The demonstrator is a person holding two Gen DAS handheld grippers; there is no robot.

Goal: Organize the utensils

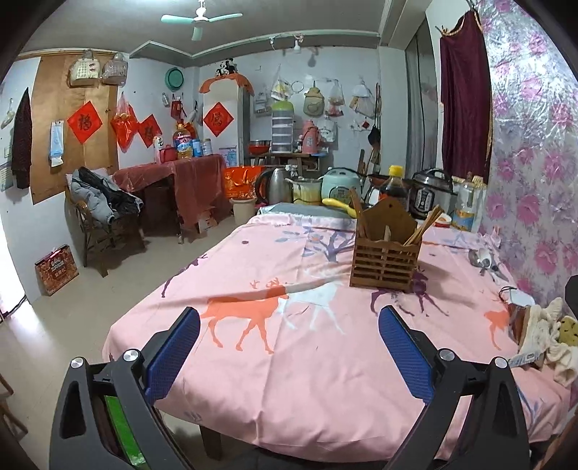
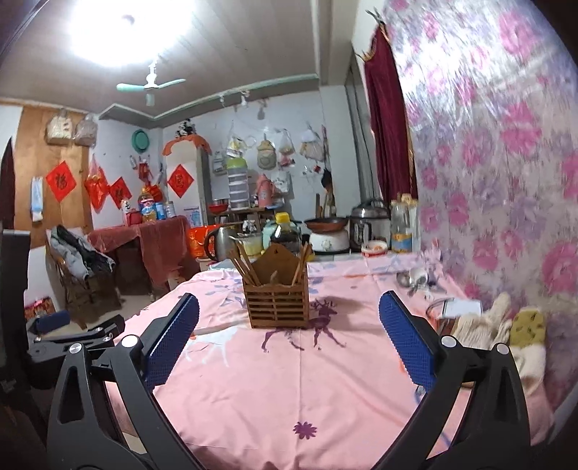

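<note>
Both views are bright enough to read, lit from overhead. In the right wrist view a ceiling lamp (image 2: 132,30) high above the fingers blows out to a white glare and washes the ceiling around it. The floral wall (image 2: 505,162) to the right of the fingers is smeared with motion blur there; in the left wrist view it is sharper, with shiny glints. The holder (image 2: 276,302) ahead of the fingers casts a soft shadow onto the tabletop (image 2: 289,379) to its right. Fisheye bending curves walls and ceiling, and the corners are black. Daylight glares off the floor (image 1: 21,325) far left of the left fingers.
</note>
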